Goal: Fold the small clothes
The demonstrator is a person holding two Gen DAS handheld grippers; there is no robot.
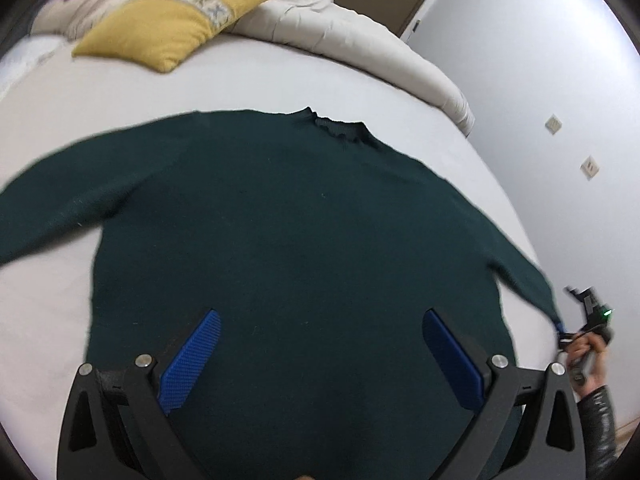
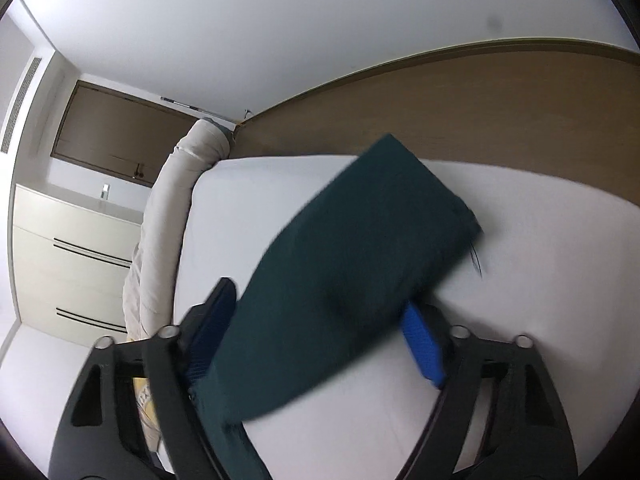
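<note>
A dark green sweater lies flat on the white bed sheet, collar at the far side and both sleeves spread out. My left gripper hovers open over the sweater's lower body, nothing between its blue pads. At the right edge a hand holds my right gripper at the cuff of the right sleeve. In the right wrist view that sleeve runs between the fingers of my right gripper. Its jaws stand apart, the cloth filling the gap and covering one pad's tip.
A yellow pillow and a rolled beige duvet lie at the far side of the bed. The duvet borders the mattress, with a cream dresser beyond it. A wall with sockets runs along the right.
</note>
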